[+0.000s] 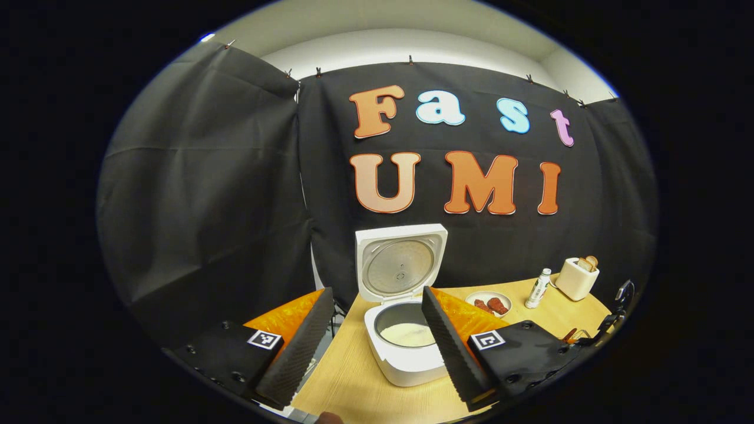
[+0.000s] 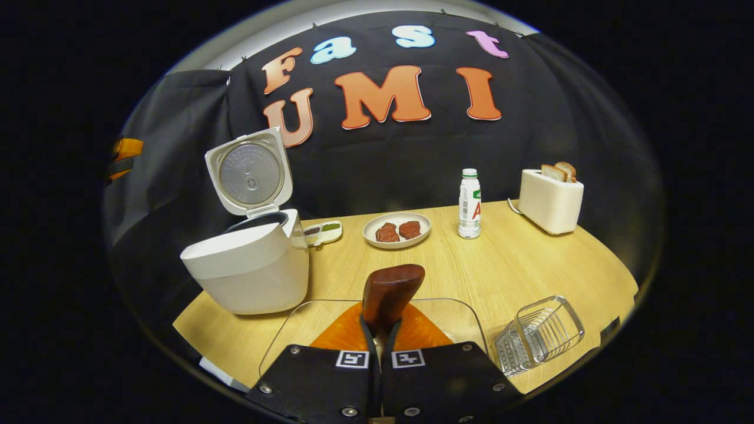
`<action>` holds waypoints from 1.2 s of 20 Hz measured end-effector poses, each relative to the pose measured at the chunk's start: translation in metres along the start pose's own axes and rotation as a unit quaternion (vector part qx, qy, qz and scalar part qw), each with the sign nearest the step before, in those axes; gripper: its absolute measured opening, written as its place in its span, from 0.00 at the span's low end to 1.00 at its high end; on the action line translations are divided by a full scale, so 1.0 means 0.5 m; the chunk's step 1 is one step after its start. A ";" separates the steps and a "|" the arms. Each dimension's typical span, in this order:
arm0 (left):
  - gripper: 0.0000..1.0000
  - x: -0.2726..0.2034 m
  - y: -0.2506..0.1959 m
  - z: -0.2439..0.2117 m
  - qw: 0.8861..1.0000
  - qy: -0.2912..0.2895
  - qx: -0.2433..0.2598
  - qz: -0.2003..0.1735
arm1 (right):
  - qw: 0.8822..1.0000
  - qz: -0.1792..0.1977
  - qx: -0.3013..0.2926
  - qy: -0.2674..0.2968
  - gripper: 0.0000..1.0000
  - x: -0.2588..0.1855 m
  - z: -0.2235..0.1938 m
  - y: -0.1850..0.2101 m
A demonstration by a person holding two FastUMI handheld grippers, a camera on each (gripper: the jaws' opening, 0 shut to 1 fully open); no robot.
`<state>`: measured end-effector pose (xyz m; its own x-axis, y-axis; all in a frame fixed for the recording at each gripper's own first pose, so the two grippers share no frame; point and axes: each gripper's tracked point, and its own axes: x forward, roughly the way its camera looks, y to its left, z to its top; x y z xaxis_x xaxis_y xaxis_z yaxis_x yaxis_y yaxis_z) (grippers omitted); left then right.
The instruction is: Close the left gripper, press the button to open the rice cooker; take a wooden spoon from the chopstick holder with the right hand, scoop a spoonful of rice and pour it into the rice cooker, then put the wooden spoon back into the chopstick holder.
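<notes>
Right claw point(image 2: 382, 330) clamped on the wooden spoon point(image 2: 390, 294), long axis running toward twelve o'clock over the glass container point(image 2: 283, 335), with the open rice cooker point(image 2: 247, 268) off at ten o'clock on the worktop point(image 2: 518, 265); left claw point(image 1: 377, 341) spread apart, idle.

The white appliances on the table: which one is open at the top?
The rice cooker at the table's left end: its lid stands raised, exposing the pot. The toaster at the far right has no lid, only bread sticking out.
</notes>
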<state>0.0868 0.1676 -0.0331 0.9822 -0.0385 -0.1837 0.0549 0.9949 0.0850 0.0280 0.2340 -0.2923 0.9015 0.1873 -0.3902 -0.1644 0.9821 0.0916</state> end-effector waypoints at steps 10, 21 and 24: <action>1.00 -0.005 -0.002 -0.006 1.000 0.003 -0.001 0.004 | 0.976 0.007 0.212 0.041 0.00 0.013 -0.032 -0.022; 1.00 -0.015 -0.045 0.013 1.000 -0.004 0.011 -0.006 | 0.947 0.005 0.314 0.064 0.00 0.000 -0.051 -0.010; 1.00 -0.019 -0.050 0.014 1.000 -0.005 0.009 -0.009 | 0.931 0.008 0.357 0.076 0.00 -0.001 -0.060 -0.015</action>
<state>0.0772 0.1426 -0.0267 0.9830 -0.0569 -0.1747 0.0751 0.9922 0.0996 0.0168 0.2273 -0.3203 0.8250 0.2564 -0.5036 0.1795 0.7261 0.6638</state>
